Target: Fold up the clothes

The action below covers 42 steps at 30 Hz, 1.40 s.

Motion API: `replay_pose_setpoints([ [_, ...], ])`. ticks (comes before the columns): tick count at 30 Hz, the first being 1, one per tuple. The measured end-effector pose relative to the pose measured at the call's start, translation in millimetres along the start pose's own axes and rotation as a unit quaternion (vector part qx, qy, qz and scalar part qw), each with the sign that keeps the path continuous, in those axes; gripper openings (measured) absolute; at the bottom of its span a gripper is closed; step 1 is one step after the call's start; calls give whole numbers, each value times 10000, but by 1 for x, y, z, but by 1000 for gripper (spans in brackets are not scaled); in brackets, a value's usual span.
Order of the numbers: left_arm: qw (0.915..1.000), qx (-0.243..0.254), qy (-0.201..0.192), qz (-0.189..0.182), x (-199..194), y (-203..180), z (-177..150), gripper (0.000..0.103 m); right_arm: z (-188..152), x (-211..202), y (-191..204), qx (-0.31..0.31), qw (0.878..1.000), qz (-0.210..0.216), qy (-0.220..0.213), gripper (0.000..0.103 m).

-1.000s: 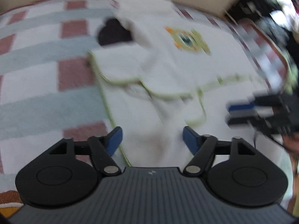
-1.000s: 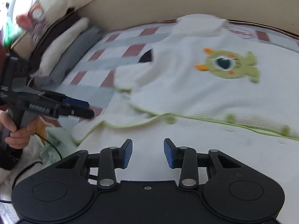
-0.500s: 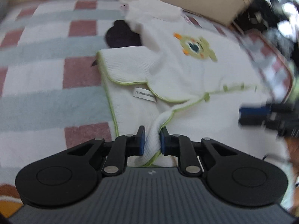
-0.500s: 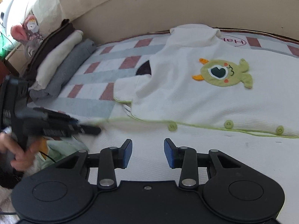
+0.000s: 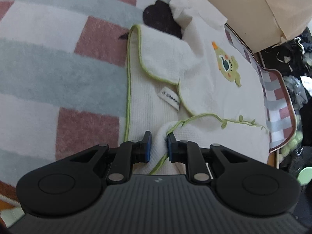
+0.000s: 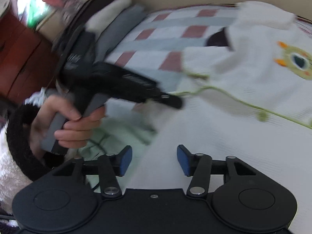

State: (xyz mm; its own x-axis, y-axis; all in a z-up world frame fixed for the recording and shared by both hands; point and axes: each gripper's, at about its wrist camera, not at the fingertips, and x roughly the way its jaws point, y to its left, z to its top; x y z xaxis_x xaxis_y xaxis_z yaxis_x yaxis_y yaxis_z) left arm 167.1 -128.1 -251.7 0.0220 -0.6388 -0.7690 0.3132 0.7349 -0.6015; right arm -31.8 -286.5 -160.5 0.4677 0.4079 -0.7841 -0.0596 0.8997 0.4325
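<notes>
Left wrist view: my left gripper (image 5: 158, 146) is closed down on a bunched fold of the white garment (image 5: 204, 74), pinching it at its green-piped edge (image 5: 204, 116), while the rest of the garment lies spread over the checked blanket (image 5: 58, 62) on the bed, monster patch (image 5: 227, 64) face up. From the right wrist camera, my right gripper (image 6: 154, 159) hangs wide open over the near part of the cloth with nothing between its fingers, and the left hand (image 6: 78, 122) shows blurred on its handle.

The risk I see is in the thin bite. The pads hold only a small ridge of waffle fabric, so a quick pull could slide the piping out and drop the edge. Lifting one corner alone may also drag the whole garment across the blanket and skew any fold line. The loose flap near the label (image 5: 169, 98) could crumple underneath.
</notes>
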Motion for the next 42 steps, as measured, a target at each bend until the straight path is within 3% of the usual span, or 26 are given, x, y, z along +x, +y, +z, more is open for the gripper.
replay_pose_setpoints([
  [4, 9944, -876, 64, -589, -4, 28, 2, 16, -14, 21, 23, -896, 9898, -1095, 166, 55],
  [5, 9931, -982, 28, -637, -5, 31, 2, 16, -20, 21, 22, -1047, 9868, -1228, 129, 28],
  [6, 9918, -1085, -8, -681, -6, 34, 2, 16, -24, 17, 19, -1023, 9871, -1229, 46, 11],
  [12, 9977, -515, -196, -395, -18, 12, 0, 22, -34, -34, -23, 174, 9919, -953, -819, 7],
  [17, 9980, -54, -535, -336, -43, 0, -3, 40, -41, -55, -57, 1165, 9833, -878, -1086, 7],
  [19, 9981, 146, -430, -416, -49, -5, -8, 43, -45, -54, -59, 1254, 9824, -865, -1082, 7],
  [23, 9967, 761, -196, -210, -47, -24, -21, 67, -47, -50, -61, 1270, 9825, -870, -1051, 7],
  [26, 9971, 712, 106, -232, -32, -26, -27, 67, -46, -49, -66, 1419, 9808, -792, -1078, 7],
  [27, 9976, 602, 211, -286, -25, -25, -26, 67, -46, -50, -68, 1466, 9804, -726, -1098, 7],
  [28, 9970, 750, 141, -111, -24, -28, -28, 54, -47, -51, -69, 1510, 9800, -647, -1119, 7],
  [29, 9959, 904, 66, 71, -24, -32, -29, 1, -48, -52, -70, 1584, 9795, -497, -1143, 7],
  [31, 9915, 1218, -187, 407, -32, -41, -32, 3, -48, -55, -71, 1767, 9770, -115, -1191, 7],
  [33, 9901, 1111, -806, 299, -66, -45, -33, 3, -45, -60, -61, 1714, 9781, 157, -1171, 7],
  [36, 9935, 626, -901, 302, -83, -31, -41, 3, -37, -63, -40, 1262, 9848, 441, -1111, 7],
  [38, 9945, 300, -957, 305, -94, -22, -46, 3, -35, -52, -31, 1022, 9895, 403, -944, 7],
  [41, 9868, 647, -268, 1463, -50, -27, -56, 4, -40, -25, -24, 831, 9953, 221, -436, 8],
  [42, 9847, 651, -236, 1600, -46, -29, -57, 4, -43, -21, -21, 747, 9962, 191, -403, 10],
])
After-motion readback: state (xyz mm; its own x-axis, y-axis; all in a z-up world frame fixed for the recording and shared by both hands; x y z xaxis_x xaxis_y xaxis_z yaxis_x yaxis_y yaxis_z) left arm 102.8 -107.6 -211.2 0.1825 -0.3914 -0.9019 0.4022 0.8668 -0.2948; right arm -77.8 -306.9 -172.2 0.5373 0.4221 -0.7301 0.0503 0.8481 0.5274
